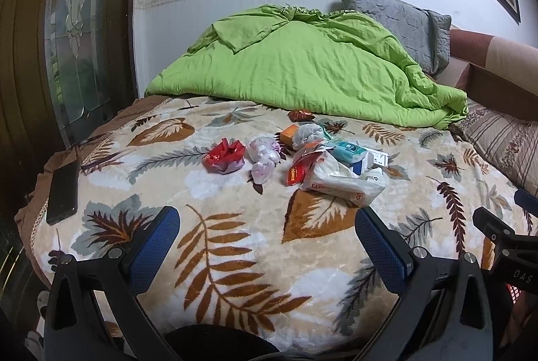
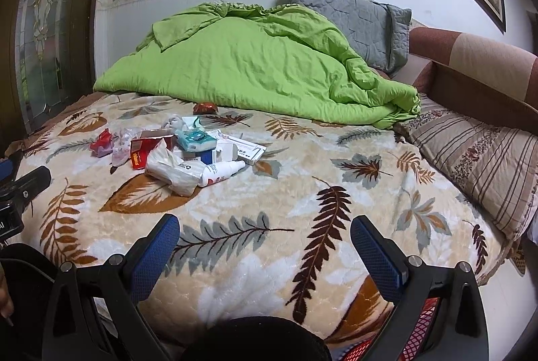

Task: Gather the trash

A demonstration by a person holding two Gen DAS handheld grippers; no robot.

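Observation:
A heap of trash lies on the leaf-patterned blanket: a crumpled red wrapper, pink-white wads, a white tissue pack, a teal packet, an orange box and a red-brown wrapper near the duvet. The right wrist view shows the same heap, with the tissue pack, a white spray bottle, a red box and a flat white carton. My left gripper is open, short of the heap. My right gripper is open over bare blanket, right of the heap.
A green duvet is bunched at the far side, with a grey pillow behind it. A striped pillow lies at the right. A black phone rests on the bed's left edge. A red mesh basket shows below the right gripper.

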